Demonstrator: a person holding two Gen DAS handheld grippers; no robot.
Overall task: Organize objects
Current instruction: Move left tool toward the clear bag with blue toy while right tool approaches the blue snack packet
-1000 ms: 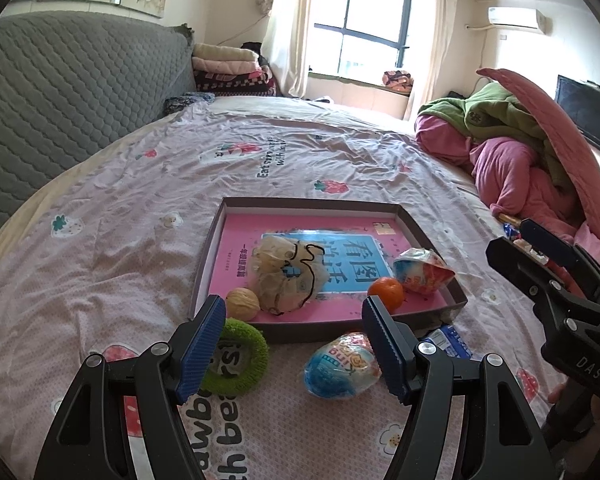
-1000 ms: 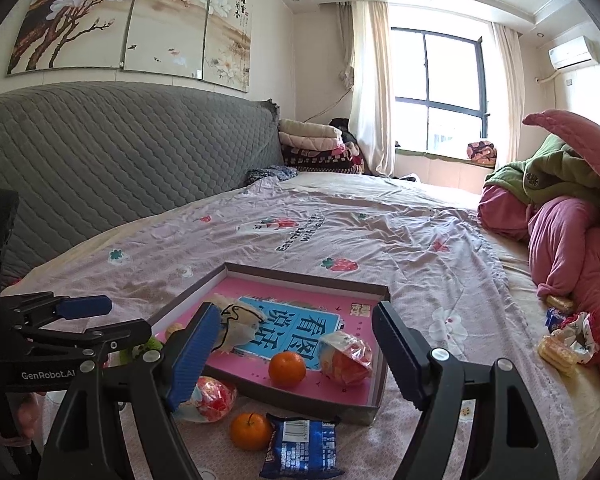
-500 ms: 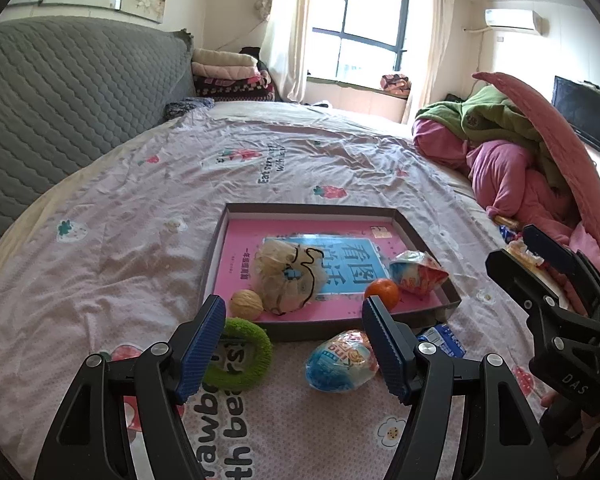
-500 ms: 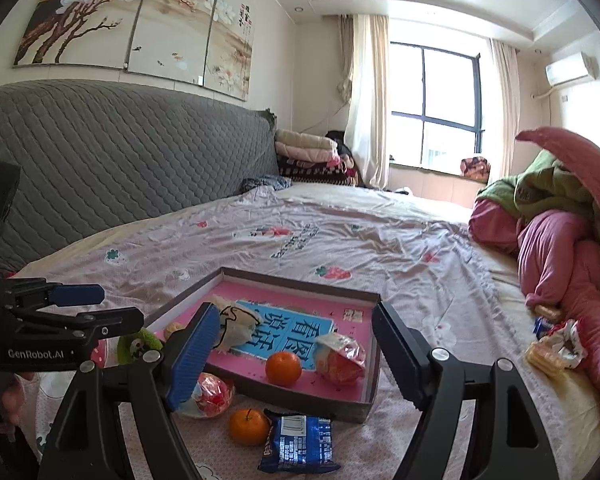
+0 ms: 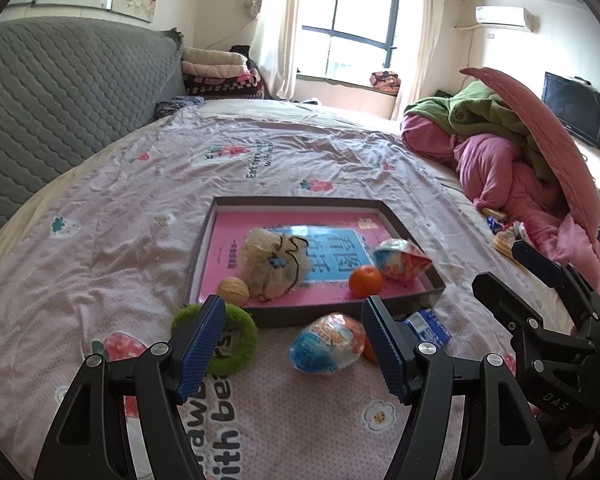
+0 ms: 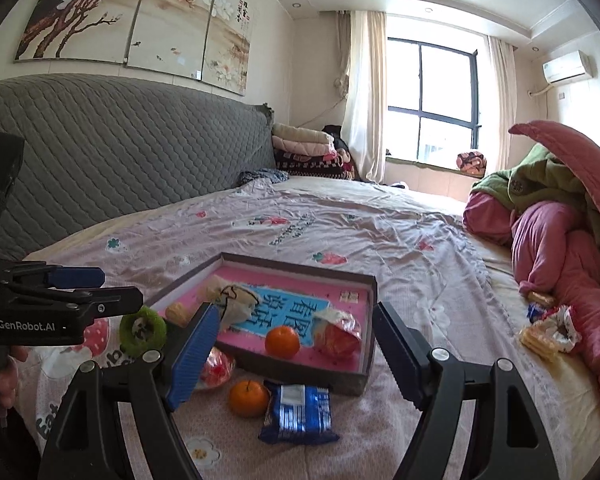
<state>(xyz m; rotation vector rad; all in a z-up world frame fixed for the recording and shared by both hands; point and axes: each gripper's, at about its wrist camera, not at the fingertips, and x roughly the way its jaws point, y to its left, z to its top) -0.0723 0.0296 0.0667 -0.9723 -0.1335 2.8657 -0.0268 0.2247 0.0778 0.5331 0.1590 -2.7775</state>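
Left hand-held gripper point(image 5: 294, 340) wide open, empty, above egg packet point(image 5: 327, 346) on bed point(image 5: 100, 240); right hand-held gripper point(image 6: 296, 350) wide open, empty, above orange point(image 6: 249, 398) near tray point(image 6: 300, 374)

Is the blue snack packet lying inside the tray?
No, the blue snack packet lies on the bedsheet outside the tray's near wall.

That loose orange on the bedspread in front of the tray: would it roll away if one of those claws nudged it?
Probably a little. The orange is round, so a sideways nudge could set it rolling, though the soft, wrinkled bedspread should slow it. The blue snack packet beside it may block it that way. Its skin looks firm enough for a gentle squeeze.
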